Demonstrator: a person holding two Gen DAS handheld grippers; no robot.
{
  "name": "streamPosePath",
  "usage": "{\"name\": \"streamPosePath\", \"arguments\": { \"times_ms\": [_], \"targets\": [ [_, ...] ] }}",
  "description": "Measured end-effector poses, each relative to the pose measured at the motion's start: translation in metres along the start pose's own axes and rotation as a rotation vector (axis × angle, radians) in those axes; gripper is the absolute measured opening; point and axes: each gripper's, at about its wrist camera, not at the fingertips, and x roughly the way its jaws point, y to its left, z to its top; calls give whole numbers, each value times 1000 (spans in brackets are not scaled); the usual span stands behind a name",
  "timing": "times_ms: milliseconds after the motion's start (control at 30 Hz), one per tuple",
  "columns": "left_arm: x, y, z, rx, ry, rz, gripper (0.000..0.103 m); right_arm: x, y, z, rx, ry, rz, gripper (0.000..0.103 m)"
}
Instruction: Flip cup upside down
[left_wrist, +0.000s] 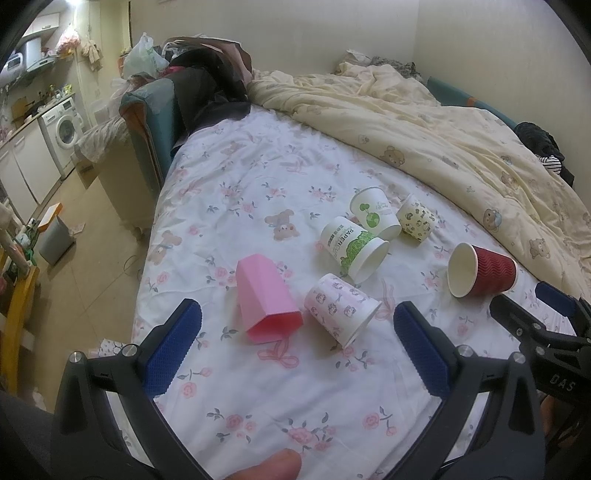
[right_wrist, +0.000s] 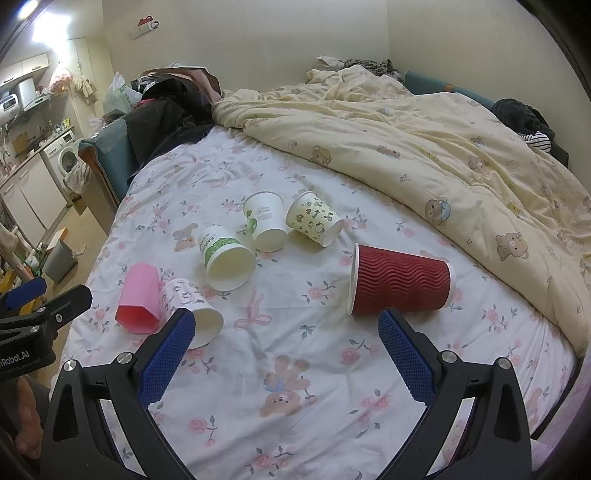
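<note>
Several cups lie on their sides on the floral bed sheet (left_wrist: 236, 192). A pink plastic cup (left_wrist: 264, 297) (right_wrist: 138, 301) and a pink-print paper cup (left_wrist: 341, 308) (right_wrist: 194, 312) lie nearest my left gripper (left_wrist: 297, 325), which is open and empty just short of them. A red ribbed cup (left_wrist: 482, 269) (right_wrist: 400, 280) lies just beyond my right gripper (right_wrist: 286, 330), which is open and empty. A green "PAPER CUP" cup (left_wrist: 352, 247) (right_wrist: 225, 256), a green-sprout cup (left_wrist: 375, 212) (right_wrist: 264, 219) and a yellow-print cup (left_wrist: 417, 219) (right_wrist: 314, 218) lie further back.
A cream bear-print duvet (left_wrist: 424, 122) (right_wrist: 424, 140) is bunched along the right and far side. Dark clothes (left_wrist: 207, 85) are piled on a teal sofa arm (left_wrist: 147, 122) at the bed's far left. The bed's left edge drops to the floor with a grey bin (left_wrist: 55, 236).
</note>
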Motion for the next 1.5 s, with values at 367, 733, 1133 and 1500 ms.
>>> {"name": "streamPosePath", "arguments": {
  "times_ms": [367,733,1133,1500],
  "targets": [
    [1,-2,-1,-1,2,3,103,0,-1,1,2,2,2,102],
    [1,-2,-2,-1,5,6,103,1,-1,-1,-8,3,-8,101],
    [1,1,-2,-6,-2,6,103,3,-1,-2,-9,6,-6,102],
    [1,2,-2,-2,-1,9,103,3,-1,-2,-9,7,-6,102]
  ]
}}
